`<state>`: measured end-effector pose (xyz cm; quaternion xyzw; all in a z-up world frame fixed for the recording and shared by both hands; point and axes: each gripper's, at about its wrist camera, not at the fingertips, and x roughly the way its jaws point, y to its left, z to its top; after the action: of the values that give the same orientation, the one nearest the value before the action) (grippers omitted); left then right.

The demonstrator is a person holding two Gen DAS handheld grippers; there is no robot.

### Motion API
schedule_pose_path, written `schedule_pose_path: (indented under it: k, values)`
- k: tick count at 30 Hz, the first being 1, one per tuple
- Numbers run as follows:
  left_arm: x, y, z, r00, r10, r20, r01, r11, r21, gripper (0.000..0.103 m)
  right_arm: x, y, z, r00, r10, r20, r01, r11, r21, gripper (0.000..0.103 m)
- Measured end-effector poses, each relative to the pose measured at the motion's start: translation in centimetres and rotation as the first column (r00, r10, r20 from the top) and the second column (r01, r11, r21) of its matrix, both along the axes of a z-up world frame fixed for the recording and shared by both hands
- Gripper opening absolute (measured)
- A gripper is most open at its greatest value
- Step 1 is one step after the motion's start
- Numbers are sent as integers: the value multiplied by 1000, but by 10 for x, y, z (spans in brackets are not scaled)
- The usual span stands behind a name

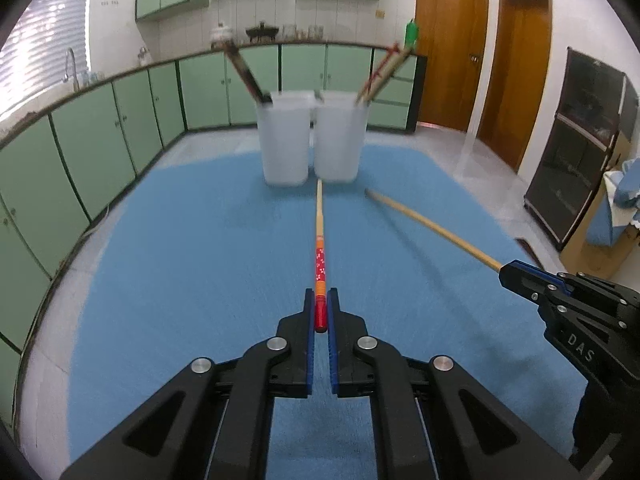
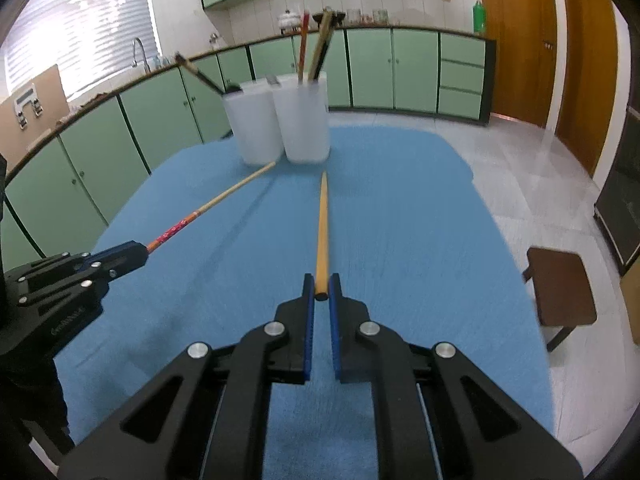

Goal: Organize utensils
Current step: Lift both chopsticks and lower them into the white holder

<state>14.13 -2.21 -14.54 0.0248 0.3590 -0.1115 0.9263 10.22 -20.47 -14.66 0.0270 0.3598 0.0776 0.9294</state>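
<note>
My left gripper (image 1: 320,300) is shut on the red end of a chopstick (image 1: 319,232) with a red patterned band. It points toward two white plastic cups (image 1: 285,140) at the far end of the blue mat (image 1: 180,280). My right gripper (image 2: 321,285) is shut on a plain wooden chopstick (image 2: 322,224), aimed at the same cups (image 2: 306,120). Both sticks are off the mat. The left cup (image 2: 253,128) holds a dark utensil (image 1: 246,74); the right cup (image 1: 340,140) holds several sticks (image 1: 384,72). Each gripper shows in the other's view: right gripper (image 1: 505,276), left gripper (image 2: 142,254).
Green cabinets (image 1: 100,148) run along the left and back under a counter with a sink tap (image 1: 70,66). Wooden doors (image 1: 448,48) stand at the back right. A brown stool (image 2: 560,284) stands on the tiled floor to the right of the table.
</note>
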Motion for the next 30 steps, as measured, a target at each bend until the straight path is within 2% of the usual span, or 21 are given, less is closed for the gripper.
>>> schedule_pose_path:
  k: [8,14,18,23,25,30]
  values:
    - [-7,3,45,995,-20,94,22,1000,-17,6,-1,-5,34,998,1,62,-2,1000,25,6]
    - [-11,8,56,995,-27,94,30,999,-39,6,-2,-4,52,995,6,98,-8,1000,24,6]
    - [-5,9,43,997,-23,77,25,999,-27,6,-1,1,47,996,9,84,-11,1000,19,6]
    - [1,20,-3,1000,2,-15,-3,998,-62,6,-6,11,16,1000,11,10,-11,1000,-1,6]
    - [0,22,-10,999,8,-35,-10,997,-71,6,-7,11,5,1000,11,-22,-12,1000,-5,6]
    - [-7,29,9,999,24,22,-23,998,-64,6,-9,11,8,1000,8,-12,-8,1000,9,6]
